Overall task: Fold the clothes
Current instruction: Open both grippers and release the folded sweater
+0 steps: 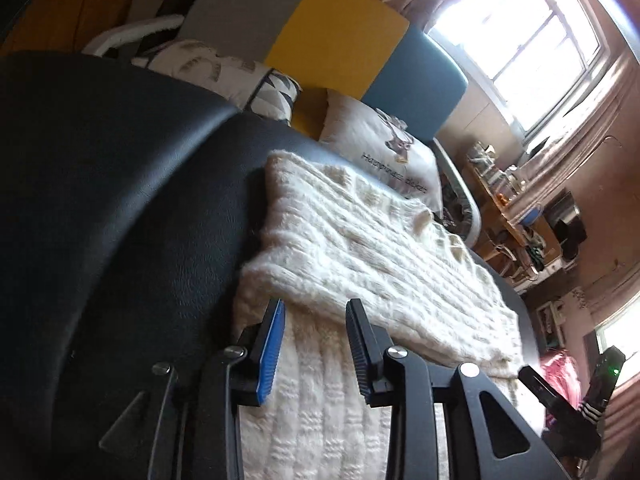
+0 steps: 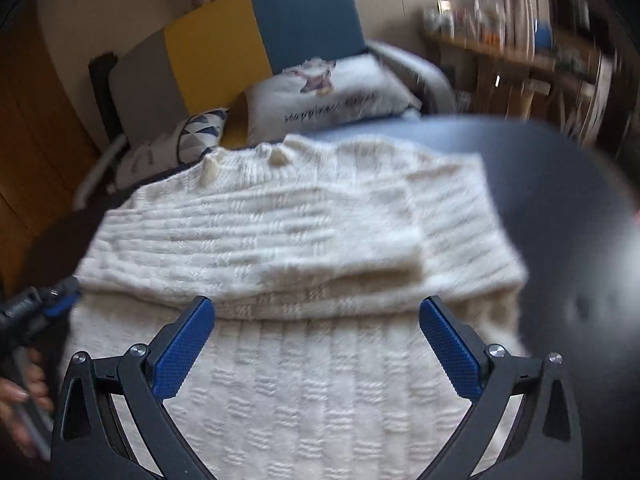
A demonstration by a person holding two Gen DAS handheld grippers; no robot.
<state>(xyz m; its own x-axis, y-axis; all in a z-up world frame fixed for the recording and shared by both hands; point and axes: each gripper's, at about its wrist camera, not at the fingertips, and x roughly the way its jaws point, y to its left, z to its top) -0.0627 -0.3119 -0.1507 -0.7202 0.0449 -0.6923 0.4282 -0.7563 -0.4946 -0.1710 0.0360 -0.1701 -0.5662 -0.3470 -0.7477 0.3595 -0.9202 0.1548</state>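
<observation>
Two views logged. Left wrist: my left gripper (image 1: 316,312) has its jaws apart and empty above the cream knit sweater (image 1: 360,248), at its folded edge; bare black table (image 1: 120,208) lies to the left. Right wrist: my right gripper (image 2: 316,312) spread wide, empty, over the sweater's fold; table rim right, cushions (image 2: 332,92) beyond.

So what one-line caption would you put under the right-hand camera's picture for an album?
Open right gripper above a cream knitted sweater, part folded, on a dark table.
</observation>
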